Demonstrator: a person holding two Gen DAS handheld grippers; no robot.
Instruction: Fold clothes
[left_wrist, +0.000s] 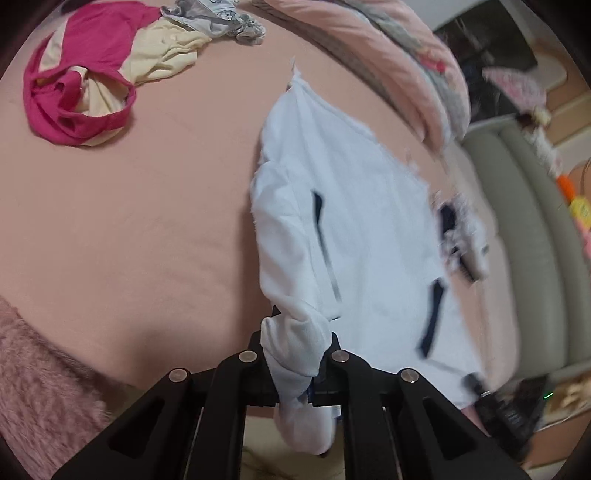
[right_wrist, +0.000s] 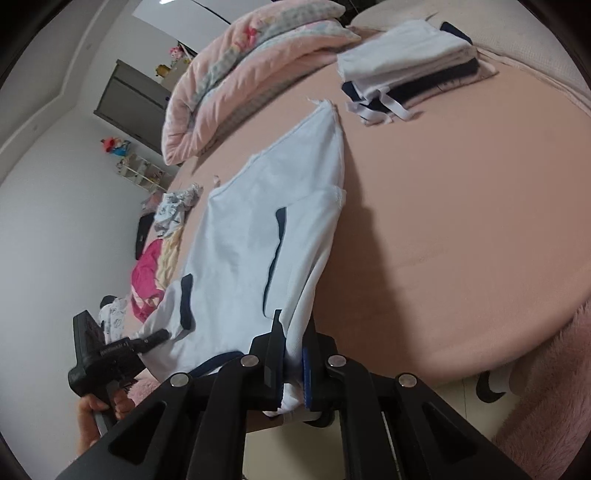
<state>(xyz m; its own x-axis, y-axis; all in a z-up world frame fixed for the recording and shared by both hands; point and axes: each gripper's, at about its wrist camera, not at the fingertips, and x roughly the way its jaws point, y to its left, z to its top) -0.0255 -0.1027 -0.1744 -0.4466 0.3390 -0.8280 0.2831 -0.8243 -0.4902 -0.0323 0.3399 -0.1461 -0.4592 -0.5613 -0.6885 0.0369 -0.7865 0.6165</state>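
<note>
A white shirt (left_wrist: 362, 206) with navy trim lies spread on the pink bed sheet (left_wrist: 129, 221). My left gripper (left_wrist: 295, 343) is shut on a bunched corner of it at the near edge, and the cloth hangs down between the fingers. In the right wrist view the same shirt (right_wrist: 251, 229) stretches away from me. There my right gripper (right_wrist: 293, 332) is shut on its other near corner, with the fabric pinched between the black finger and the blue pad. The left gripper (right_wrist: 155, 338) shows at the lower left, held by a hand (right_wrist: 92, 410).
A crumpled magenta and cream pile (left_wrist: 85, 77) and a grey printed garment (left_wrist: 218, 18) lie at the far left. A folded white and navy stack (right_wrist: 413, 66) sits at the far right, beside a rolled pink quilt (right_wrist: 258, 62). A fuzzy pink blanket (right_wrist: 554, 387) edges the bed.
</note>
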